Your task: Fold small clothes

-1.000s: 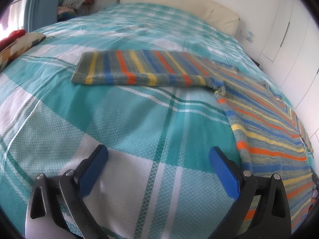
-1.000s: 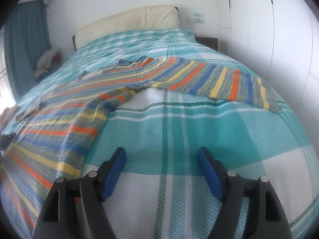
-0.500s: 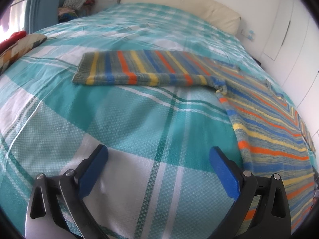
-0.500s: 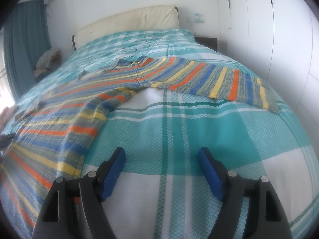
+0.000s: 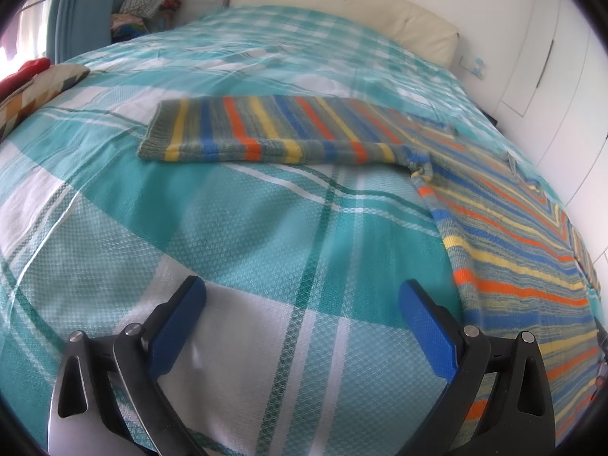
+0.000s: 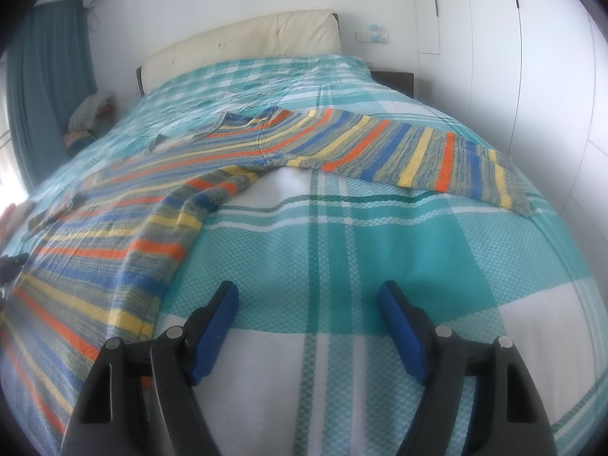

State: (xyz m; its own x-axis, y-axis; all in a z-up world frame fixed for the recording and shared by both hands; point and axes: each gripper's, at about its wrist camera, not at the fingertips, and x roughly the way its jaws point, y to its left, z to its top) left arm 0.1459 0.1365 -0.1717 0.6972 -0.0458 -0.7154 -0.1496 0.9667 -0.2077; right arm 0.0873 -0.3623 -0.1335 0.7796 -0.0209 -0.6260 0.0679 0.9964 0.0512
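Observation:
A striped knit sweater [image 5: 505, 235] in blue, orange, yellow and grey lies flat on the bed. In the left wrist view its left sleeve [image 5: 273, 133] stretches out ahead and its body runs down the right side. In the right wrist view the body [image 6: 114, 228] lies at left and the right sleeve [image 6: 418, 152] stretches to the right. My left gripper [image 5: 302, 296] is open and empty, just above the bedspread left of the sweater's hem. My right gripper [image 6: 307, 296] is open and empty, right of the hem.
The bed has a teal and white checked bedspread [image 5: 228, 228] and a cream headboard [image 6: 247, 41]. White wardrobe doors [image 6: 532, 57] stand close on the right. A patterned cloth pile [image 5: 30, 87] lies at the bed's left edge. More clothes [image 5: 148, 3] are heaped by the curtain.
Both grippers stay open and nearly still. The left wrist view has shifted very slightly; the sweater has not moved.

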